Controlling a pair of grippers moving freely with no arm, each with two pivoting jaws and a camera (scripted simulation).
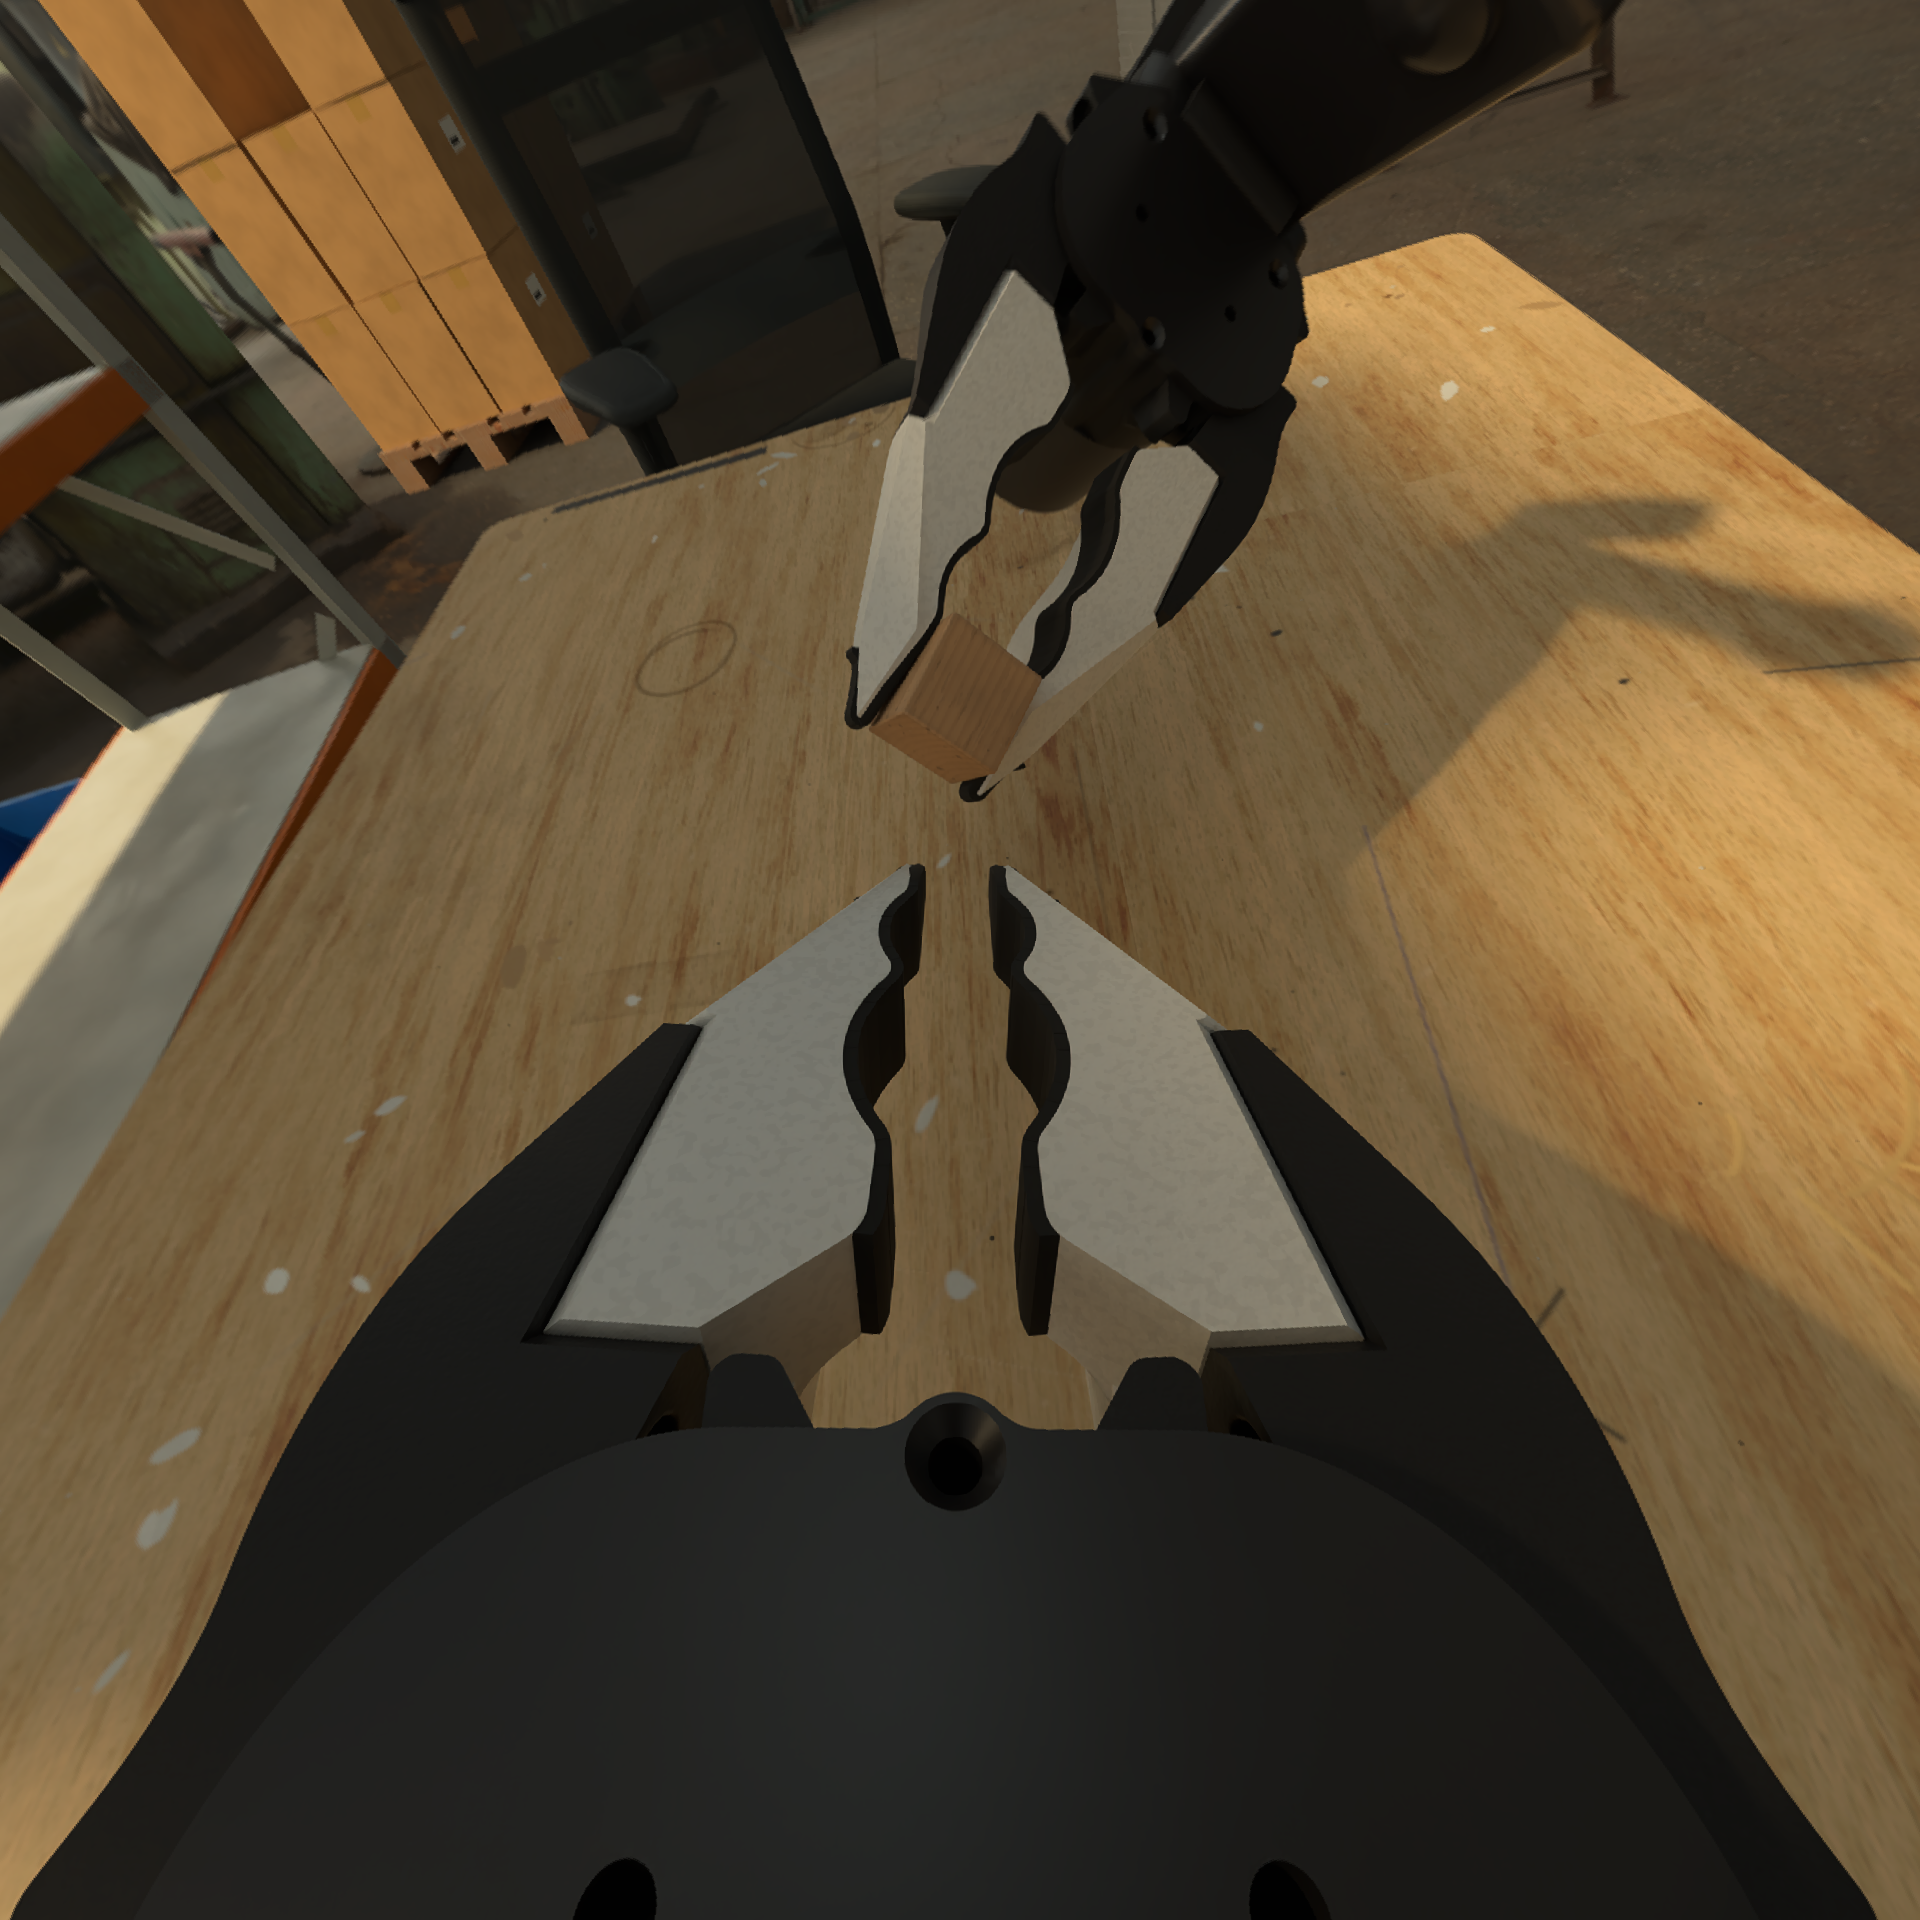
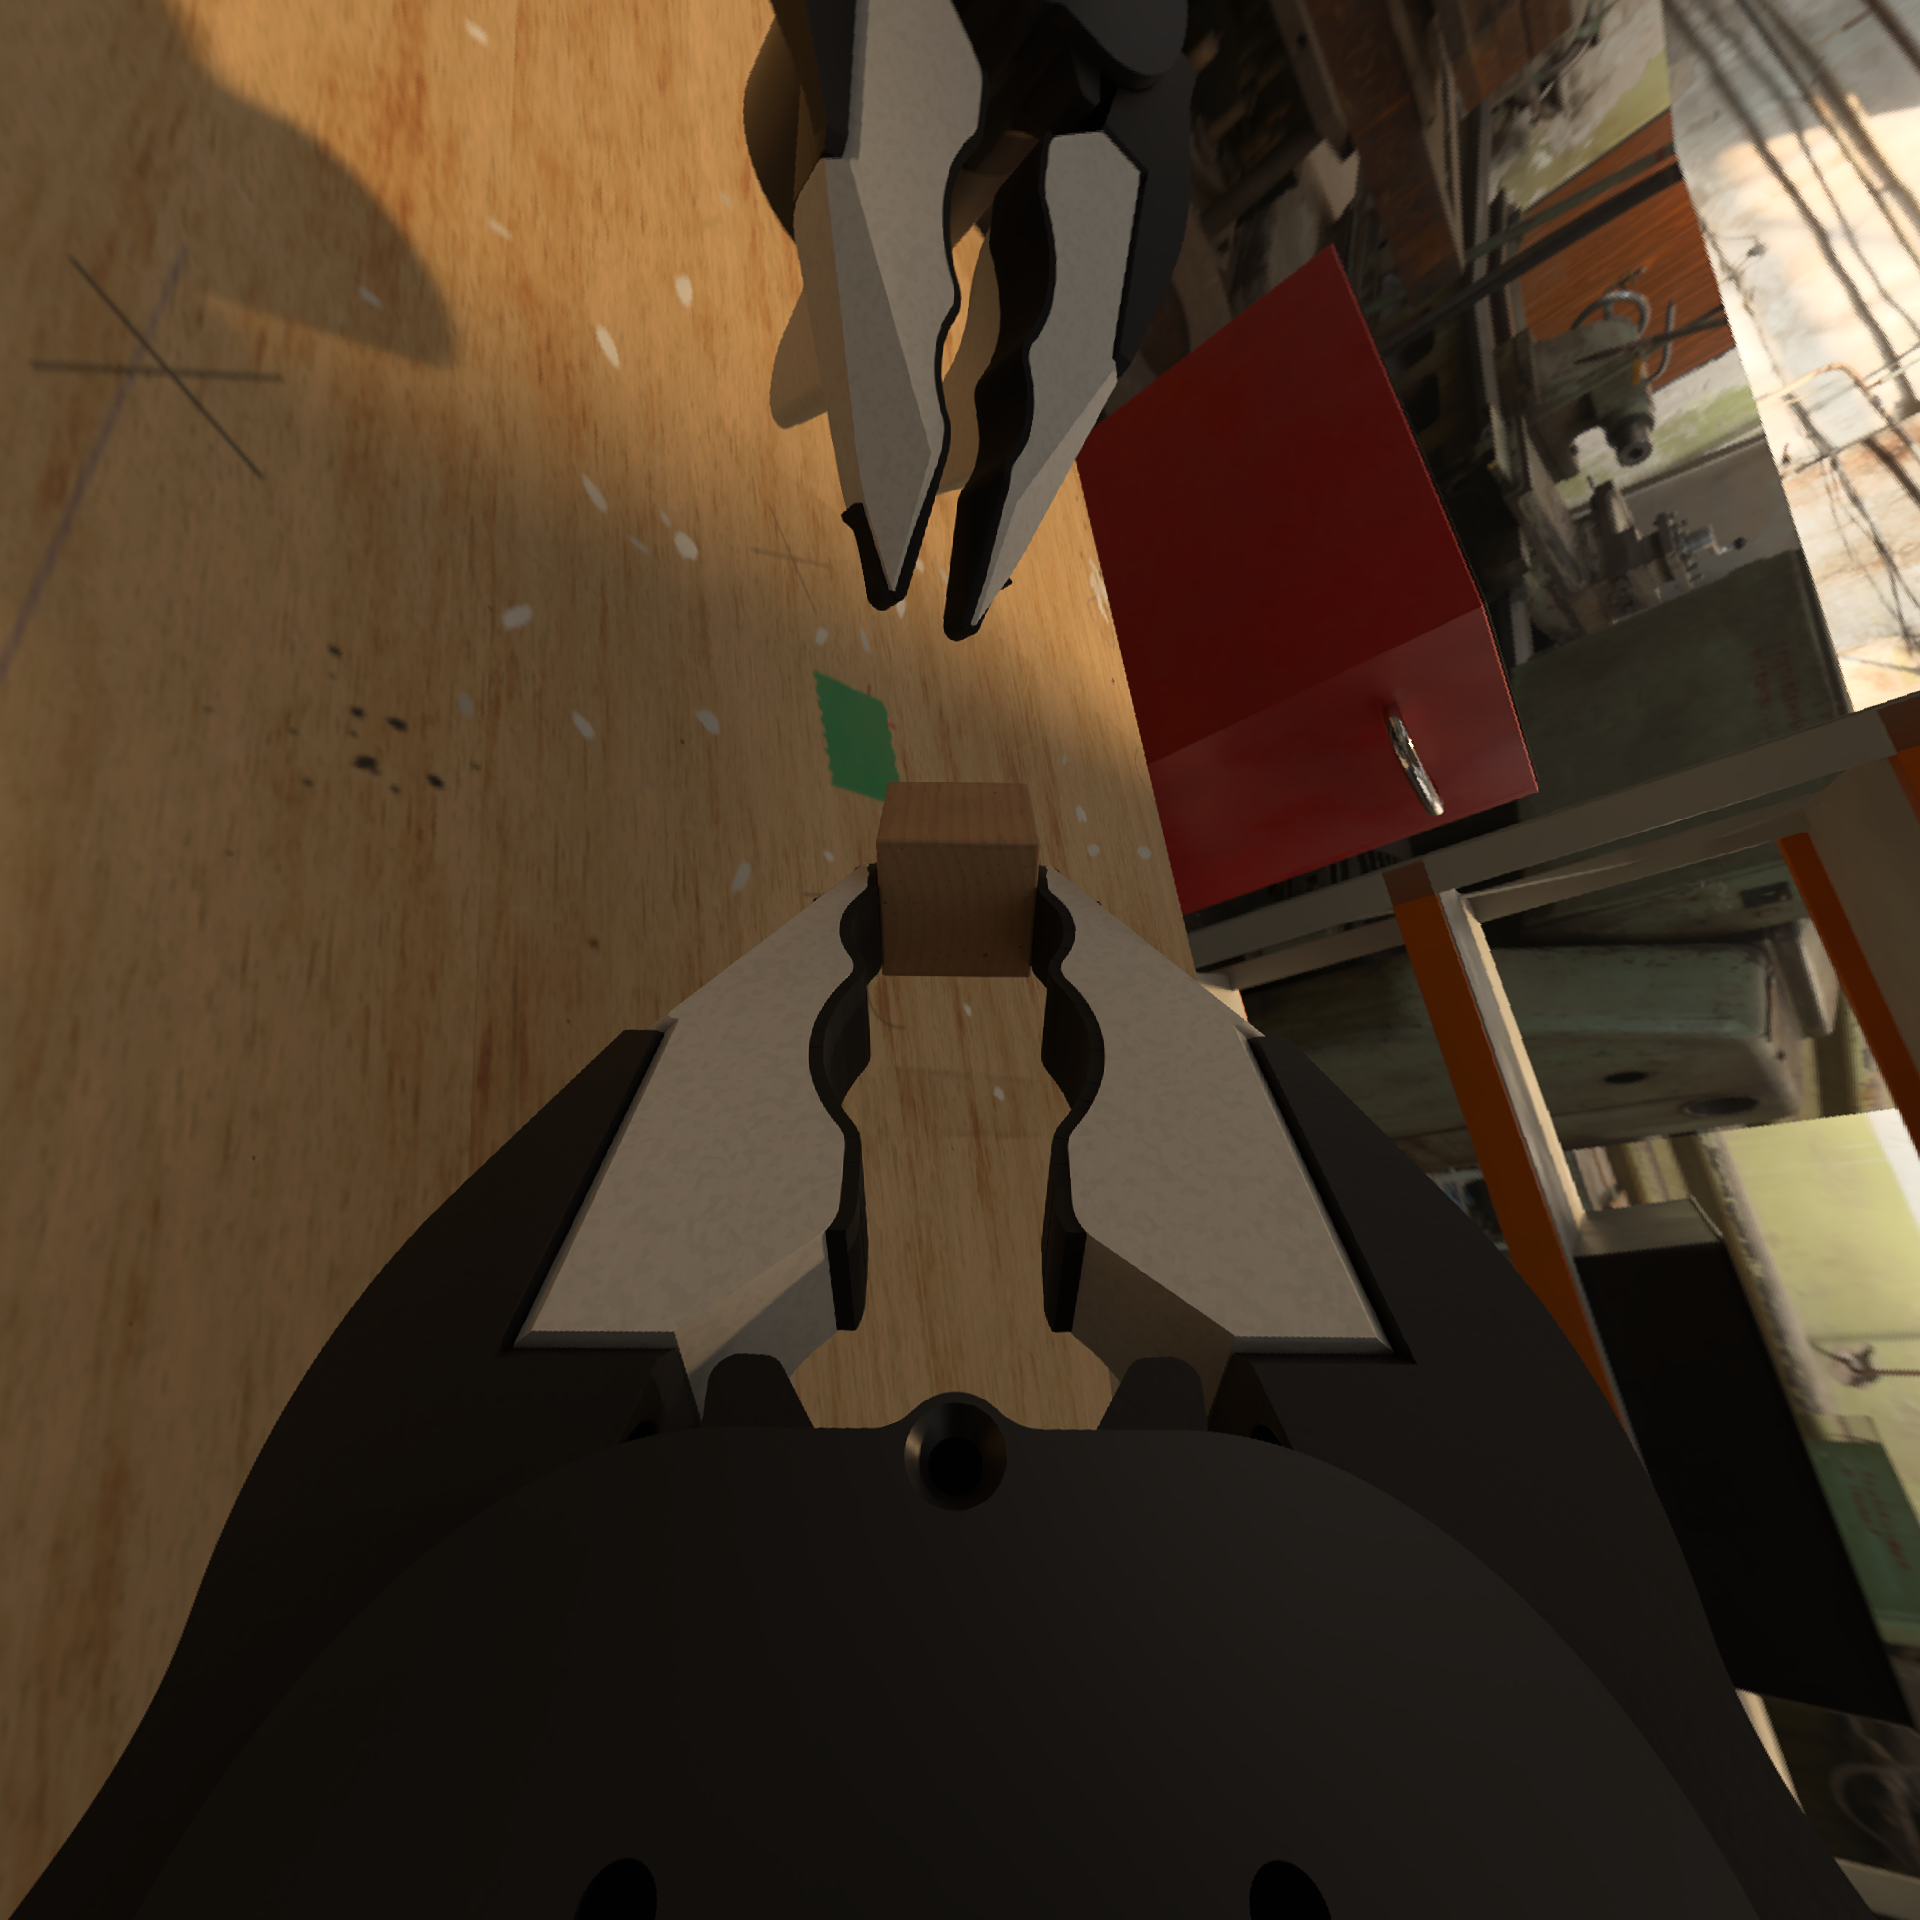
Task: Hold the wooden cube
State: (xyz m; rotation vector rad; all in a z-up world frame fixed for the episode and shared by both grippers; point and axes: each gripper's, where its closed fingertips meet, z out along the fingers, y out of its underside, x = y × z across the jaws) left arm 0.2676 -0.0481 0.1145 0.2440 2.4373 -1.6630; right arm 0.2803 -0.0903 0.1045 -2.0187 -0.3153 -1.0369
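**Wood clamped at the tips of the right tool**

Pale wood is what the left wrist view centres on: the wooden cube sits pinched between the two white fingers of the right tool, which reaches in from the top of the view. The cube looks held clear of the wooden counter, though its height above the surface is hard to judge. It is tilted, with one corner turned down toward the camera. Being a cube, it has no long axis; its end-grain face points down and to the left. Nearer the camera, the left tool has its jaws nearly together, a narrow slit between them, and nothing in them.

From the right wrist view, the cube is gripped at the very tips of the right tool, each fingertip pressed flat on an opposite side face, and a third face squarely toward the lens. The left tool hangs just beyond it, tips pointing at the cube but apart from it. A green scrap lies on the counter beyond, and a red cabinet stands off the counter's edge.

By my judgement the grasp is made and the holding step is in hand. Next comes steadiness: even pressure and no twist, since so shallow a tip grip could let the cube pivot.
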